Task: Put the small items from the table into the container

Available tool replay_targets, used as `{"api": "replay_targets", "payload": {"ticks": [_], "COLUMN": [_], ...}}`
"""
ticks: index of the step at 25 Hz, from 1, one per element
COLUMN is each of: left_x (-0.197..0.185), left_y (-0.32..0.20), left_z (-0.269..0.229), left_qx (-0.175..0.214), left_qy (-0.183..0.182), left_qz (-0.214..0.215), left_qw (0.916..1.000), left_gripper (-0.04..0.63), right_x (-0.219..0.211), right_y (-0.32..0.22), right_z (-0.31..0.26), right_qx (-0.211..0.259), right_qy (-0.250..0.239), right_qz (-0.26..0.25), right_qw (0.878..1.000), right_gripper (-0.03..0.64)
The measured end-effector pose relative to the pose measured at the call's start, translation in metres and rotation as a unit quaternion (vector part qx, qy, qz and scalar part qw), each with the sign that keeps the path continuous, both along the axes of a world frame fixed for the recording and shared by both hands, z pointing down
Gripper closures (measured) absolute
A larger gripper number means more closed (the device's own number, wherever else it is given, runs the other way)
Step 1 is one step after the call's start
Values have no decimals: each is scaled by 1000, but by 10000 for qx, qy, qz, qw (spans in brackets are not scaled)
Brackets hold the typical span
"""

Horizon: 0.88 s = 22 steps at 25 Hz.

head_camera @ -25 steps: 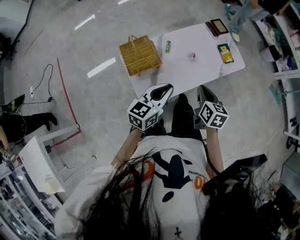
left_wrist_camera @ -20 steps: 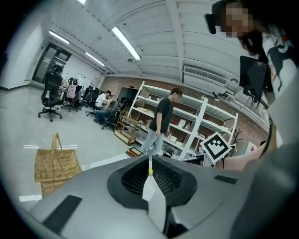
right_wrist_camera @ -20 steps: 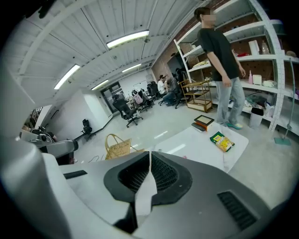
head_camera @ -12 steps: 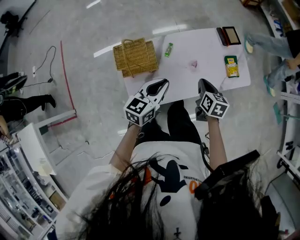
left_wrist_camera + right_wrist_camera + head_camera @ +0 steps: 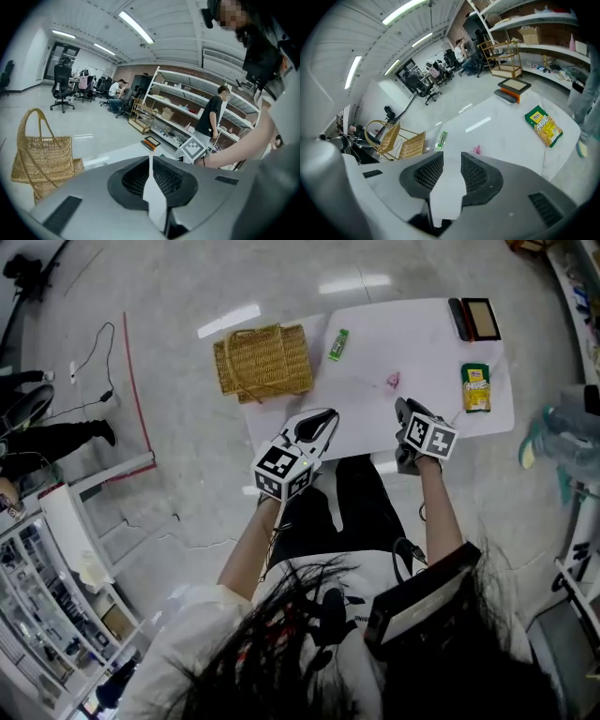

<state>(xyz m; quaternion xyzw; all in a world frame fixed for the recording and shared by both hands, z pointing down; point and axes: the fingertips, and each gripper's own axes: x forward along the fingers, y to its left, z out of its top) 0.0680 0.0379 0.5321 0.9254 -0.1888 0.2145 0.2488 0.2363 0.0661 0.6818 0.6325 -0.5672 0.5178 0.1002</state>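
A white table point(image 5: 422, 338) carries a green packet point(image 5: 337, 344), a small pink item point(image 5: 393, 381), a yellow-green snack packet point(image 5: 476, 387) and a dark box point(image 5: 474, 319). A wicker basket point(image 5: 262, 362) stands at the table's left end. My left gripper point(image 5: 323, 418) hovers over the near edge with its jaws shut together and empty point(image 5: 150, 157); the basket point(image 5: 42, 159) lies to its left. My right gripper point(image 5: 405, 409) is near the front edge, just short of the pink item point(image 5: 476, 150). Its jaws point(image 5: 452, 159) are opening with nothing between them.
A red tape line point(image 5: 131, 399) and a cable point(image 5: 94, 381) run over the floor left of the basket. Someone's leg and shoe point(image 5: 553, 432) are beside the table's right end. Shelving point(image 5: 187, 108) and seated people point(image 5: 117, 91) stand beyond the table.
Both grippers have come forward and down, from in front of my legs to the table's near edge. The table and basket now lie closer under the head view.
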Motion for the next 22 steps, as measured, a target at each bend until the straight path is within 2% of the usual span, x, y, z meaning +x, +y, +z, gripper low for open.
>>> {"api": "replay_targets", "payload": {"ticks": [5, 10, 17, 22], "left_x": [8, 9, 5, 0], "left_y": [-7, -14, -22, -27], "left_z": [36, 63, 87, 96], "left_qx": [-135, -202, -341, -417], "left_qy": [-168, -260, -361, -407], "left_qz": [60, 83, -39, -163], "left_qw": [9997, 9994, 9988, 9982], "left_gripper": [580, 580, 580, 580], "right_x": [3, 5, 17, 16], "right_y": [-16, -25, -37, -42], "right_z": [56, 106, 150, 169], "right_qx": [-395, -782, -1046, -1267], "right_qy": [-209, -533, -991, -980], "right_qz": [-120, 204, 946, 895], "right_qw": [9989, 9953, 9850, 9830], "right_gripper": [480, 428, 422, 422]}}
